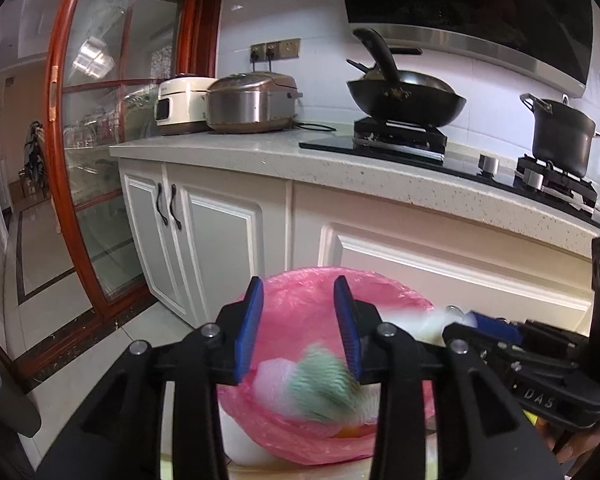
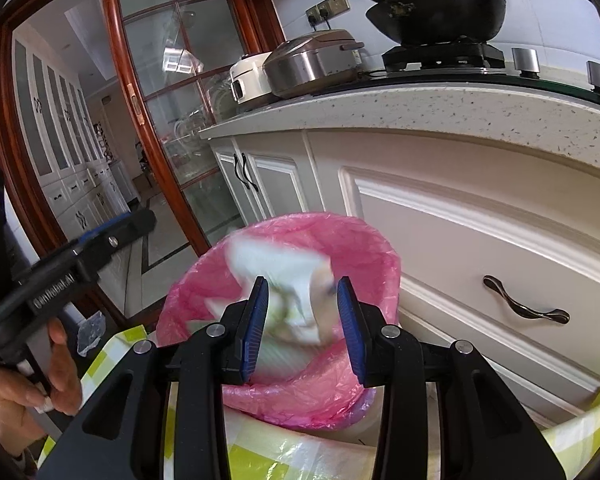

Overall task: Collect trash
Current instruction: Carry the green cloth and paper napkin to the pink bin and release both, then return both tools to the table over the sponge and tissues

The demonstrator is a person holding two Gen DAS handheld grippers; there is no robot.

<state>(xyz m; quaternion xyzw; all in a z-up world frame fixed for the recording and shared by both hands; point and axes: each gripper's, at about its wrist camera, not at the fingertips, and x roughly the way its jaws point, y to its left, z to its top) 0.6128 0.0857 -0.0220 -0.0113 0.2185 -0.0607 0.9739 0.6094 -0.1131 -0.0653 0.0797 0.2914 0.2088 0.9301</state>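
A bin lined with a pink bag [image 1: 296, 304] stands on the floor by the white cabinets; it also shows in the right wrist view [image 2: 364, 240]. My left gripper [image 1: 300, 328] is open above the bin, and a blurred green and white piece of trash [image 1: 328, 388] is in mid-air just below its fingers. My right gripper [image 2: 303, 326] is open over the bin, and a blurred white wrapper [image 2: 288, 280] is in mid-air between and beyond its fingers. The right gripper also shows at the right in the left wrist view [image 1: 488, 324].
White cabinets [image 1: 220, 232] and a speckled counter [image 1: 340, 164] stand behind the bin, with two rice cookers [image 1: 248, 104], a wok [image 1: 404, 96] and a pot [image 1: 560, 136]. A glass door with a red frame [image 1: 96, 152] is at left. A yellow-green checked cloth [image 2: 260, 456] lies below the grippers.
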